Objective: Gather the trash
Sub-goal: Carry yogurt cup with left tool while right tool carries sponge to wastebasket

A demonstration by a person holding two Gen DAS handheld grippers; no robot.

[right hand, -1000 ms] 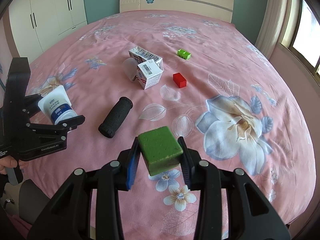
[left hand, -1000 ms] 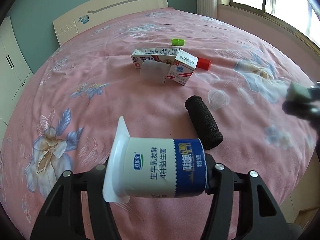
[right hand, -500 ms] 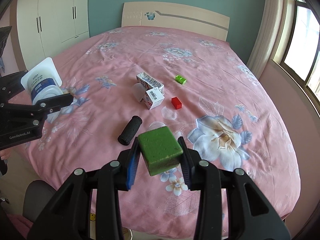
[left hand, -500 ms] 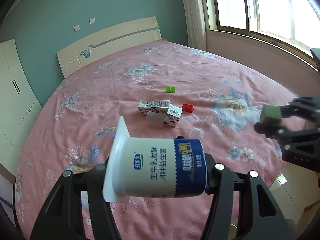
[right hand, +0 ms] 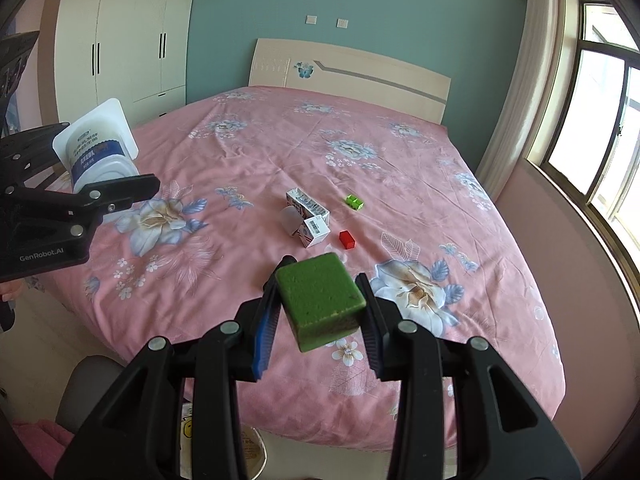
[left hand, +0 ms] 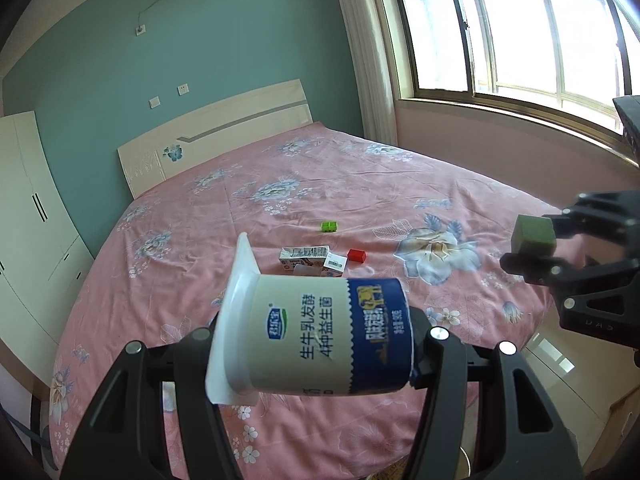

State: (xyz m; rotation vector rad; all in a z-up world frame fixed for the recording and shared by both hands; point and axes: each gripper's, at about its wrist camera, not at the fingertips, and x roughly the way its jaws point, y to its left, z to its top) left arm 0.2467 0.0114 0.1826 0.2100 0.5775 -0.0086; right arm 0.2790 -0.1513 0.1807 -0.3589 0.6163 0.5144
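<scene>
My left gripper (left hand: 316, 344) is shut on a white and blue yogurt cup (left hand: 320, 340), held sideways high above the near end of the pink bed (left hand: 280, 184). It also shows in the right wrist view (right hand: 94, 152). My right gripper (right hand: 320, 308) is shut on a green sponge block (right hand: 320, 300), also seen in the left wrist view (left hand: 534, 234). On the bed lie two milk cartons (right hand: 310, 216), a clear cup (right hand: 289, 220), a red block (right hand: 347, 239) and a green block (right hand: 354, 201).
A white wardrobe (right hand: 120, 40) stands left of the bed and a window (left hand: 500, 36) on the right. A white bin rim (right hand: 248, 456) shows on the floor below the bed's foot, beside a grey seat (right hand: 84, 388).
Both grippers have risen and pulled back from the bed with their loads, so the bed and the items on it look smaller and farther away. The black foam roller is now hidden.
</scene>
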